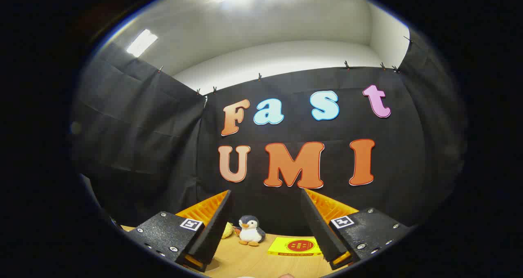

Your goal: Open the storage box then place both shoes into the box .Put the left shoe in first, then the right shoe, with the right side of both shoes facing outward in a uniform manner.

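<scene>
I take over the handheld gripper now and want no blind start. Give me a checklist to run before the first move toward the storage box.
1. Jaws open: ok. The gripper has its jaws spread wide apart.
2. Jaws free of load: ok. Nothing is held; the penguin toy and yellow packet lie on the table beyond them.
3. Storage box located: cannot tell. The camera points high at the booth wall.
4. Both shoes located: cannot tell, for the same reason.
5. Path ahead free: not ok if moving straight; the toy and packet lie just ahead.
6. Small yellow thing beside the toy identified: cannot tell, half hidden by a finger.
</scene>
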